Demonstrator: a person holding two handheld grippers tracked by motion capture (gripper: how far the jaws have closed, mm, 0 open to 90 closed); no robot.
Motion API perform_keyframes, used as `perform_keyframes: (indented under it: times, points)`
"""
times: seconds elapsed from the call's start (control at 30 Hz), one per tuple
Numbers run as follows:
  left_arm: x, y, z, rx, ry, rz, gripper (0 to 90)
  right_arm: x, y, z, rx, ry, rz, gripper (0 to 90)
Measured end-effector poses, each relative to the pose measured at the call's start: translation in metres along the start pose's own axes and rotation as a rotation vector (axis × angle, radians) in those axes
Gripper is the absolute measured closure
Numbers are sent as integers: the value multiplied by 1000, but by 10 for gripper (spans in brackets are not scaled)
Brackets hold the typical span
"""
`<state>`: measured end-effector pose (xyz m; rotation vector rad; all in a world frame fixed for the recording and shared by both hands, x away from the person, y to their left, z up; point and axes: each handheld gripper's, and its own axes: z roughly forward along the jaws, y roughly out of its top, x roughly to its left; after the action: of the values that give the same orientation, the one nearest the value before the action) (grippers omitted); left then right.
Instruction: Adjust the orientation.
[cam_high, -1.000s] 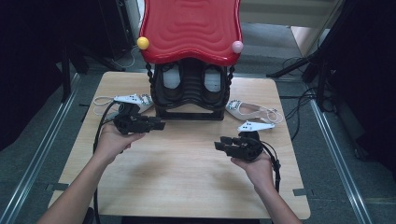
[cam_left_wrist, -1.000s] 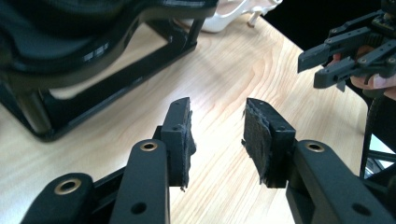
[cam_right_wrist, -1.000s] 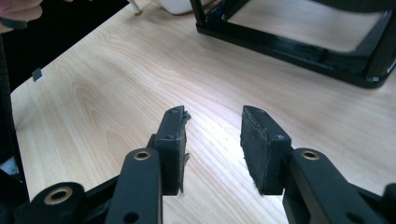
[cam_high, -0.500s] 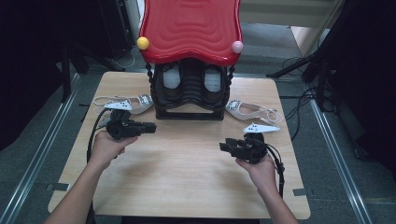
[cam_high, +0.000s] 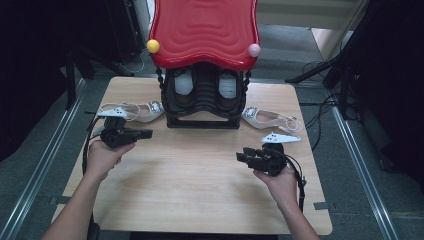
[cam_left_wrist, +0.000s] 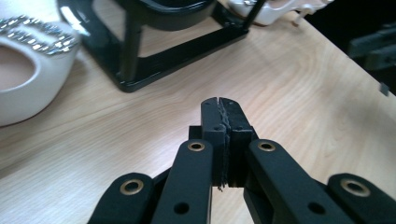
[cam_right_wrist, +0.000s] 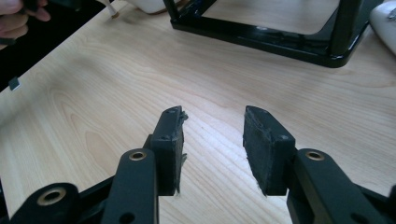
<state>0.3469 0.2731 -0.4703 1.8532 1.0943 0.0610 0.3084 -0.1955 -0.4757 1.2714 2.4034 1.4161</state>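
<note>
the left gripper (cam_high: 145, 133) is hovering over the table (cam_high: 200, 190) with its jaws having just been closing; they are now pressed together with nothing between them, as the left gripper view (cam_left_wrist: 219, 105) is showing. the left shoe (cam_high: 132, 111), a pale slingback with a jewelled buckle, is lying just beyond this gripper, toward the far edge, its long axis running across the table with the toe pointing at the black shoe rack (cam_high: 202, 100). in the left gripper view the shoe (cam_left_wrist: 32, 79) is sitting off to the left of the closed jaws, not in line with them.

the right gripper (cam_high: 245, 156) is holding its jaws well apart and empty (cam_right_wrist: 212, 135), pointing toward the middle of the table. the right shoe (cam_high: 272, 119) is lying beyond and slightly to the outside of that hand, also stretched crosswise, toe toward the rack.

each hand is nearer its own shoe. judging from this, the left hand would need to be reopening and swinging toward the far edge before gripping.
</note>
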Motion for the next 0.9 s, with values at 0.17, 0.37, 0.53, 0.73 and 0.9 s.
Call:
perform_keyframes:
  times: [0.17,0.37,0.53,0.73,0.9]
  points:
    - [18,4,10,-12,38,-5,900,3,0,3,13,-3,-18,594]
    - [41,11,29,8,65,19,900,3,-1,4,25,-22,-28,582]
    - [59,13,40,-14,75,0,900,2,-3,5,44,-11,-13,571]
    - [70,11,51,3,124,-12,900,3,-5,4,44,-10,-14,566]
    - [76,11,55,18,162,-21,900,4,-7,3,48,-16,-7,562]
